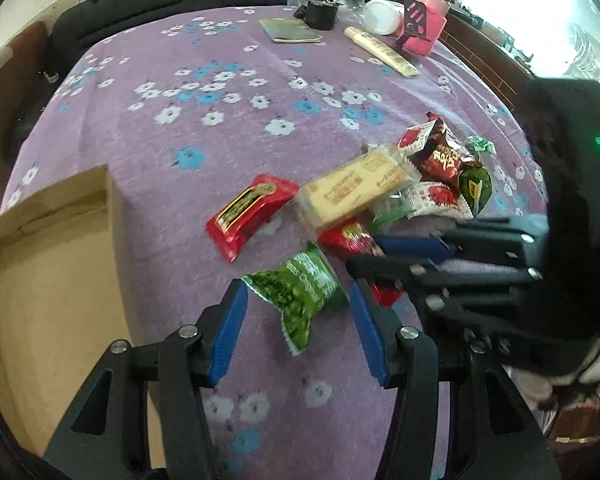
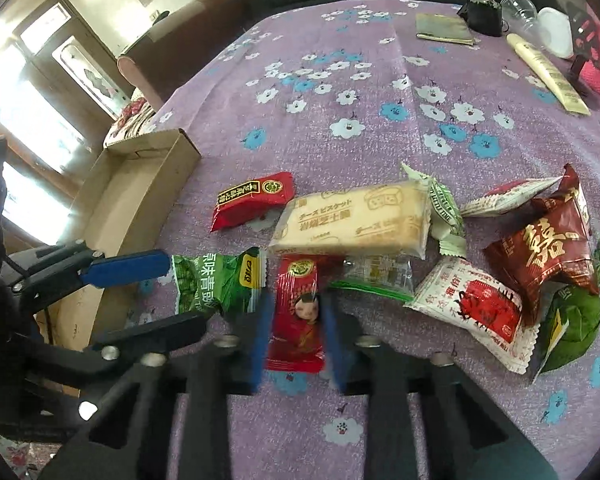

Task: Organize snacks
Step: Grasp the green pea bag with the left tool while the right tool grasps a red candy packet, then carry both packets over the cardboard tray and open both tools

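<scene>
A pile of snack packets lies on the purple flowered tablecloth [image 1: 220, 128]. My left gripper [image 1: 298, 294] is open, its blue pads on either side of a green pea packet [image 1: 300, 296], which also shows in the right wrist view [image 2: 216, 280]. My right gripper [image 2: 296, 312] has its blurred blue pads close around a small red packet with a girl's picture [image 2: 298, 316]; the pads look near its sides, contact unclear. It reaches in from the right in the left wrist view [image 1: 384, 254]. A cardboard box [image 1: 52, 264] stands open at the left.
Further packets: a red bar [image 2: 254, 200], a long biscuit pack [image 2: 352, 222], a white-red packet [image 2: 472, 312], a dark red packet [image 2: 544, 252], a green one [image 2: 572, 320]. At the far edge lie a cream tube [image 1: 382, 51], a pink container [image 1: 428, 20] and a wallet [image 1: 292, 30].
</scene>
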